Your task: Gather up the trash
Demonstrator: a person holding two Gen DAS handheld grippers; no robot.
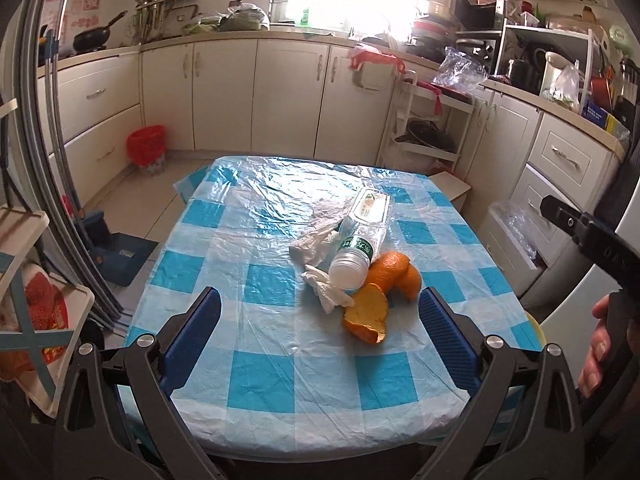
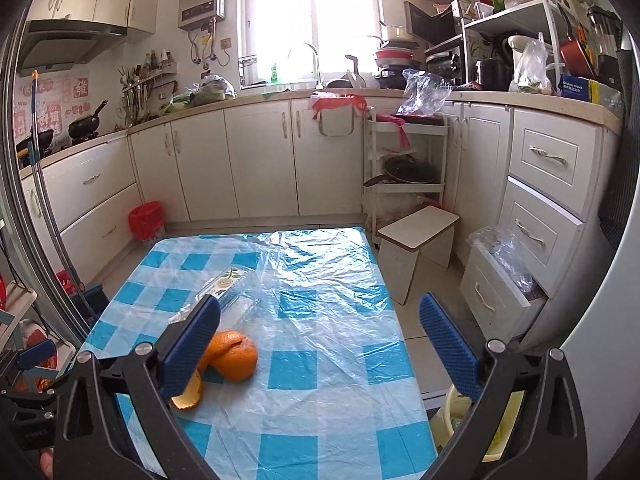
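The trash lay in one heap near the middle of the counter [image 1: 256, 364], on its blue-checked plastic cover: a clear bottle [image 1: 358, 246] on its side, crumpled tissue [image 1: 320, 256] touching its left flank, and orange peel [image 1: 380, 292] touching its near end. Both grippers hung above the near edge with jaws released and holding nothing. The left gripper [image 1: 320, 312] looked almost straight at the heap; the right gripper [image 2: 320, 336] sat further right, its left finger covering part of the peel in its own view.

No piece appeared to have been collected yet, so the step in hand was probably the first pick. The peel was nearest and looked like the easiest start. It curled upward, so jaws closing across a raised edge should hold better than a pinch flat against the cover. The cover was loose and wrinkled; coming down too low risked catching the film and dragging the whole heap. The bottle would likely roll if nudged, so gripping across its body seemed wiser. A red-lined bin [image 1: 147, 148] stood on the floor by the cabinets, and a yellow basin [image 2: 472, 420] sat just beside the counter's near right corner; which was meant for the trash could not be told.
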